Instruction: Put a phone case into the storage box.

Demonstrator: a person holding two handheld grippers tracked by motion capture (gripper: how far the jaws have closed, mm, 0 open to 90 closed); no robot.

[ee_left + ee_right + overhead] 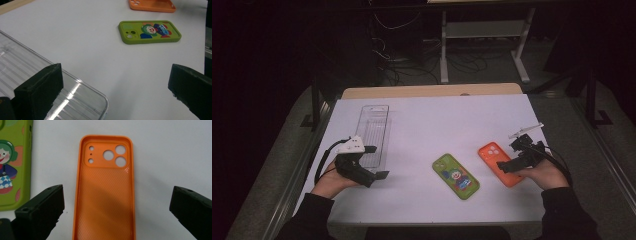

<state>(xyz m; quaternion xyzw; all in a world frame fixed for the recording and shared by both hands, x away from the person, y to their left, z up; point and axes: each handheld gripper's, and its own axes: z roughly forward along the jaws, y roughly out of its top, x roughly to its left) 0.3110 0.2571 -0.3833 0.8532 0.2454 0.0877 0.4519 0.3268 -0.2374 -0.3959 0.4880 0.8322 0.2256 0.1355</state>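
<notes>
Table (427, 115), white top, wooden strip along its far edge.

Clear plastic tray (374, 134): long, ribbed, empty, lying towards the table's left edge, running from far to near.

Green phone case (455, 176): cartoon clown print, camera cut-outs, back side up, near the middle of the front edge.

Orange phone case (501, 163): hollow side up, dimpled lining visible, towards the right edge, beside the green case and apart from it.

Left gripper (377, 162): held in the left hand (331, 181), jaws spread wide, holding nothing, over the near end of the tray.

Right gripper (501, 167): held in the right hand (546, 175), jaws spread wide, empty, poised above the near end of the orange case; contact cannot be told.
</notes>
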